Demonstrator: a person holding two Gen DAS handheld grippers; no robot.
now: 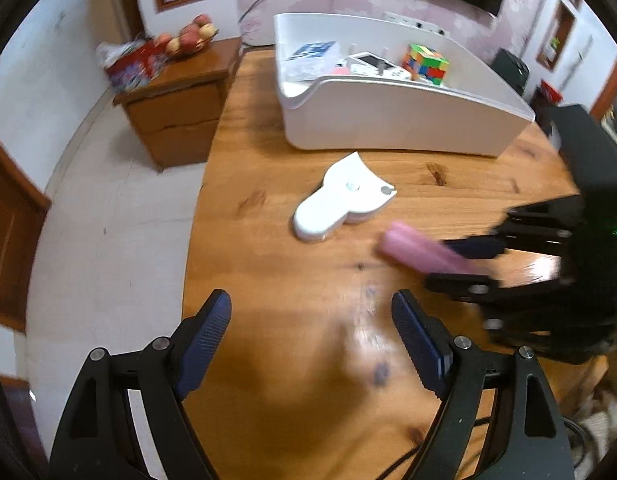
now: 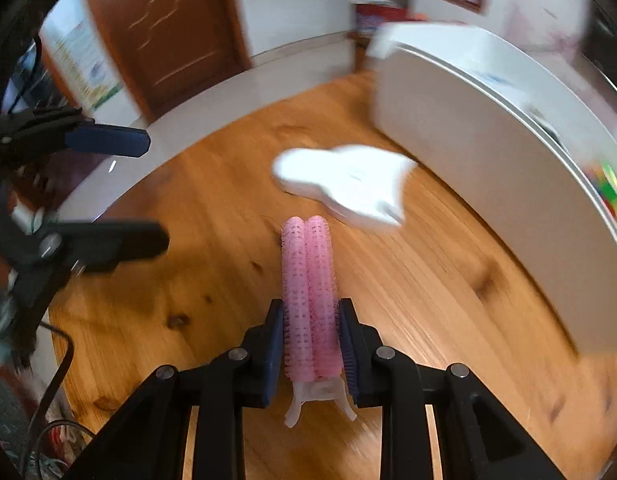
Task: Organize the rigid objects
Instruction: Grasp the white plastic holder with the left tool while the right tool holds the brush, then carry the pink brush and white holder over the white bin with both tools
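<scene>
Left wrist view
Left gripper (image 1: 310, 344): jaws spread wide, nothing between the blue pads, only bare wood below.
Table (image 1: 268, 280): warm wooden top, partly smeared by blur.
White gadget (image 1: 342, 200): flat, rounded plastic piece lying on the table, just ahead of the left gripper.
Pink hair roller clip (image 1: 420, 254): off to the right, above the wood, pinched in the right gripper (image 1: 464, 264), which comes in from the right edge.
White bin (image 1: 388, 116): big tray at the far side of the table, well beyond the gadget.
Inside the bin: a colour cube (image 1: 426, 65), a white handheld device (image 1: 378, 65) and some packets.
Side cabinet (image 1: 176, 96): off the table to the left, with a bowl of fruit (image 1: 190, 36) on top.

Right wrist view
Right gripper (image 2: 310, 344): clenched on the pink hair roller clip (image 2: 308, 300), twin pink rollers sticking forward, clear clip end toward the camera.
White gadget (image 2: 344, 186): blurred, on the table just past the roller tips.
White bin (image 2: 488, 152): its wall fills the right side.
Left gripper (image 2: 148, 188): at the left edge, fingers apart and empty.
</scene>
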